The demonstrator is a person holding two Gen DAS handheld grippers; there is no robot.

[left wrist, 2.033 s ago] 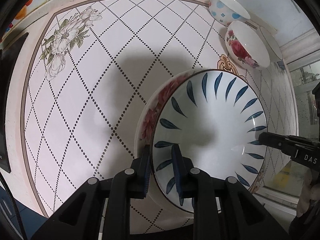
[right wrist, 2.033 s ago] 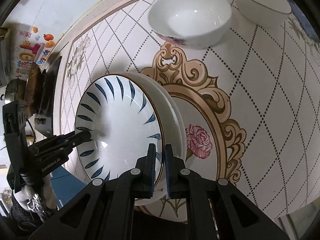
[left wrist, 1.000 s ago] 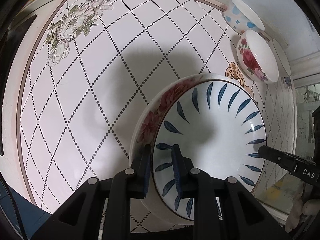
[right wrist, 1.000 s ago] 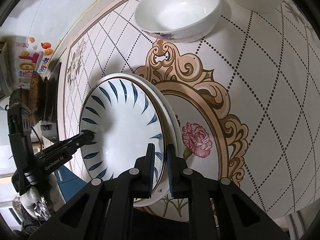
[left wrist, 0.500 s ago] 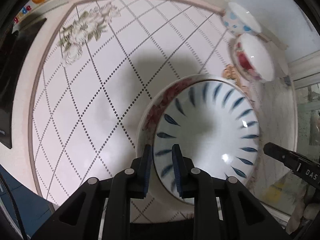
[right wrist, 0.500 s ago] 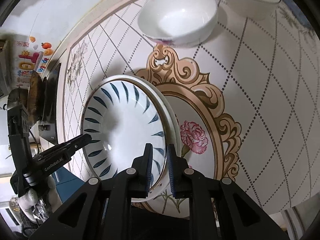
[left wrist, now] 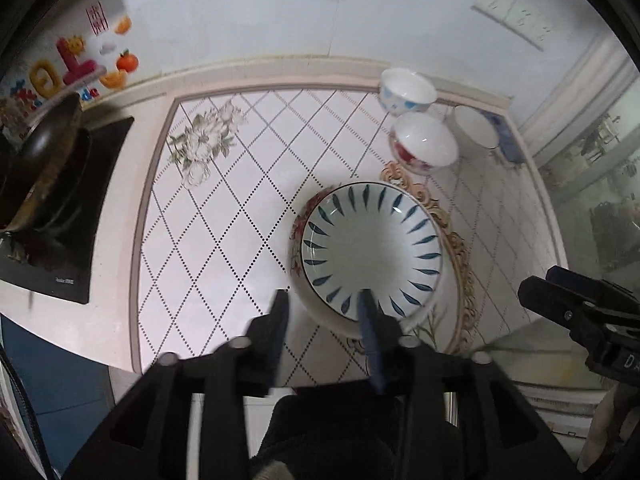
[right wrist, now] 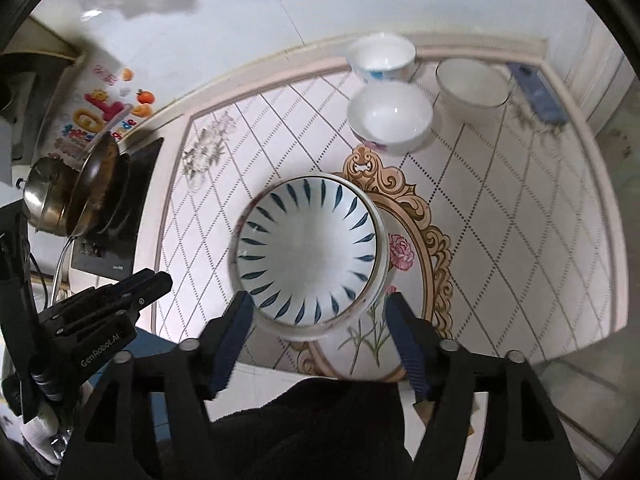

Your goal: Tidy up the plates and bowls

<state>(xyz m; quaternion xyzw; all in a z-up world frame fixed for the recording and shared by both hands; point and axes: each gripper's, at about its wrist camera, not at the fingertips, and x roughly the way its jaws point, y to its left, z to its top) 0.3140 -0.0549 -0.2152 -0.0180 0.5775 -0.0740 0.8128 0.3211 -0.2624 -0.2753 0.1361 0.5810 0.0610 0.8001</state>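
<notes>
Hovering wide open, the right gripper (right wrist: 318,342) hangs just above the near rim of the blue-leaf plate (right wrist: 308,252), its blue-padded fingers (right wrist: 230,338) spread to either side and touching nothing. Beside it, the left gripper (left wrist: 324,332) is spread too, one finger off the rim and one looking over the plate's near edge, though motion blur makes contact hard to call. That plate sits nested on the rose-rimmed plate (left wrist: 298,236), both resting on the patterned counter (left wrist: 224,248) at the edge of the gold oval motif. So the plate stack looks done; the bowls are next, I'd say. Farther back stand three: the rose bowl (right wrist: 390,118) nearest, the blue-dot bowl (right wrist: 380,60) behind it, the plain white bowl (right wrist: 472,88) to the right. The next move calls for reaching past the plates and pinching a bowl rim cleanly.
</notes>
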